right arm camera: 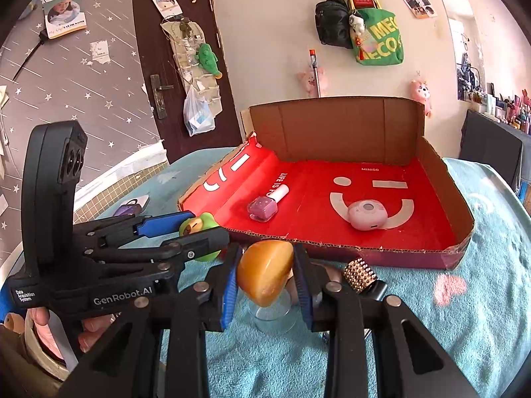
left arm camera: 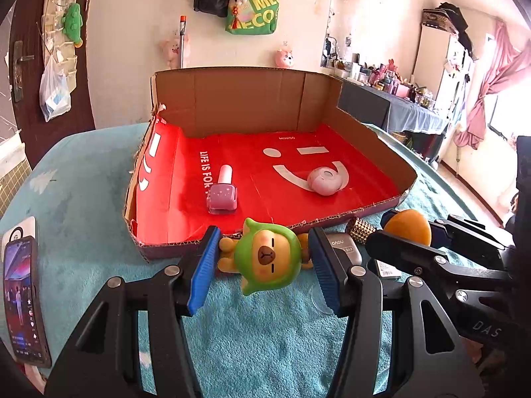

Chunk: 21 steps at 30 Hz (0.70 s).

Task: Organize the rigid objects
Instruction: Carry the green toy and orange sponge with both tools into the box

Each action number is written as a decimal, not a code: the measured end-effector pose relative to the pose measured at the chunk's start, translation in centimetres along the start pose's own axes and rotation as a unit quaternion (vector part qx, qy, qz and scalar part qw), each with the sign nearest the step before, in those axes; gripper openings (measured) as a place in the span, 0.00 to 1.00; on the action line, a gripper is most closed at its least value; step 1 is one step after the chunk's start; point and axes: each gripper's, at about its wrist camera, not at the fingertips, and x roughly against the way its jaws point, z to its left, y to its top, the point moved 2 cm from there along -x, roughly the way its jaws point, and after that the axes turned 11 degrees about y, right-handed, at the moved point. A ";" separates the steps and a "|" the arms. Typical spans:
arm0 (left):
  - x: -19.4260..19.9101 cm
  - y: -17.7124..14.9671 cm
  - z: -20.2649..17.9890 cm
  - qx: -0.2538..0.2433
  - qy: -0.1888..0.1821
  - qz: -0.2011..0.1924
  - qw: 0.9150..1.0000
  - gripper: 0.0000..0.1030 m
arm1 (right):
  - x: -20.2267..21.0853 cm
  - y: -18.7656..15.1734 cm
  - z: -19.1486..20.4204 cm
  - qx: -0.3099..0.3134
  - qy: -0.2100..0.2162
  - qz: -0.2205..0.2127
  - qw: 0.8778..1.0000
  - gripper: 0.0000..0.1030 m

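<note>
The left hand-held gripper (left arm camera: 264, 258) brackets the green-hooded bear figure (left arm camera: 265, 257), but pad contact is unclear. The right hand-held gripper (right arm camera: 265, 278) clamps the amber stone (right arm camera: 265, 273). A studded cube (right arm camera: 360, 275) is partly hidden. The red-lined box (right arm camera: 431, 165) holds 1 nail-polish bottle (right arm camera: 265, 207).

Cream wall (left arm camera: 139, 49) with a hanging green tote bag (left arm camera: 254, 10); dark brown door (right arm camera: 179, 66) at left; pink curtains (left arm camera: 491, 83) beside a bright window at right.
</note>
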 end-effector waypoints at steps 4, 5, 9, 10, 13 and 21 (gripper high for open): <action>0.0 0.4 0.1 -0.001 0.000 -0.004 1.000 0.51 | -0.2 0.6 -0.3 -0.004 0.003 0.004 1.000 0.32; 0.1 0.5 0.1 -0.001 0.000 -0.005 1.000 0.51 | -0.2 0.8 -0.4 -0.004 0.003 0.005 1.000 0.32; -0.2 1.0 0.4 0.002 0.002 -0.004 1.000 0.51 | -0.2 1.4 -0.6 -0.004 0.002 0.007 1.000 0.32; -0.3 1.1 0.4 0.002 0.004 -0.003 1.000 0.51 | -0.3 1.5 -0.7 -0.005 0.003 0.008 1.000 0.32; -0.7 1.5 0.6 0.004 0.006 0.002 1.000 0.51 | -0.4 1.8 -1.0 -0.008 0.006 0.014 1.000 0.32; -2.6 2.3 1.3 0.006 0.007 0.025 1.000 0.51 | -1.9 2.8 -2.6 -0.034 0.011 0.043 0.998 0.32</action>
